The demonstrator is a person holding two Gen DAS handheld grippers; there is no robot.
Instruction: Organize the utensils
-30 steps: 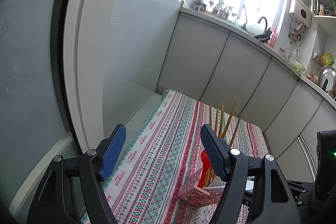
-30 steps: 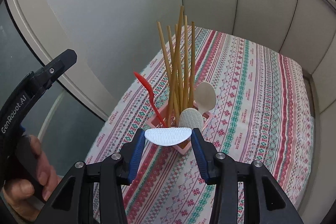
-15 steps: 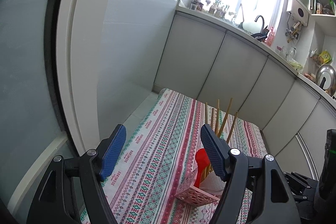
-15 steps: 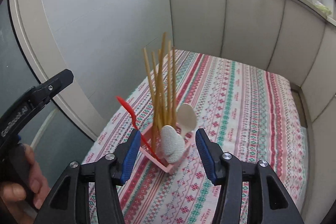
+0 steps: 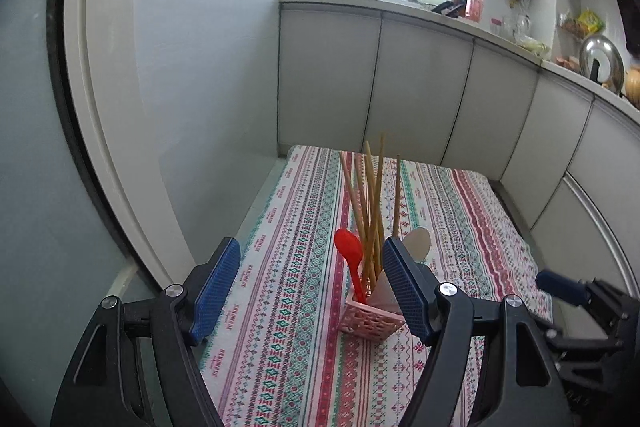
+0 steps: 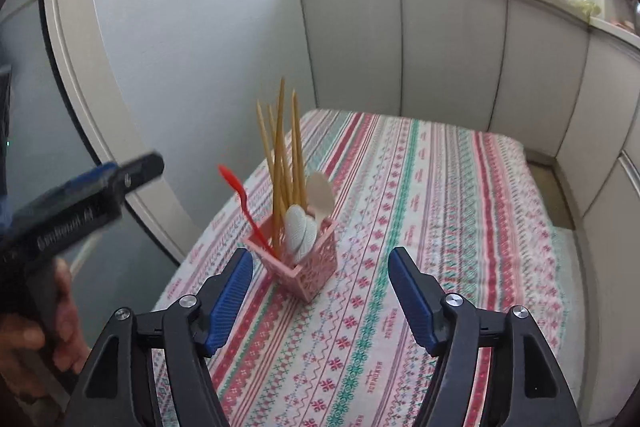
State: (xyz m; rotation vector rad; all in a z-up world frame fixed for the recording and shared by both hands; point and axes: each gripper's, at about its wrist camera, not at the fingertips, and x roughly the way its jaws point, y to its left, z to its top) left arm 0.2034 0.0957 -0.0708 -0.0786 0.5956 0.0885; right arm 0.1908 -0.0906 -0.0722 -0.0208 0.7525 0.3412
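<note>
Striped tablecloth (image 6: pixel 420 227) w/ pink holder (image 6: pixel 304 259); right tool (image 6: pixel 320 291) just opened, empty.

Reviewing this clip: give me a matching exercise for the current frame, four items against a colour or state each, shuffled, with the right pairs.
Items:
1. spoon
2. basket
3. chopsticks
4. right claw

Descriptions:
A. pink, lattice-walled, standing on the tablecloth
B. open, nothing between its pads
C. red, handle down in the holder
D. tan, standing upright in a bundle

Pairs: 1-C, 2-A, 3-D, 4-B
</note>
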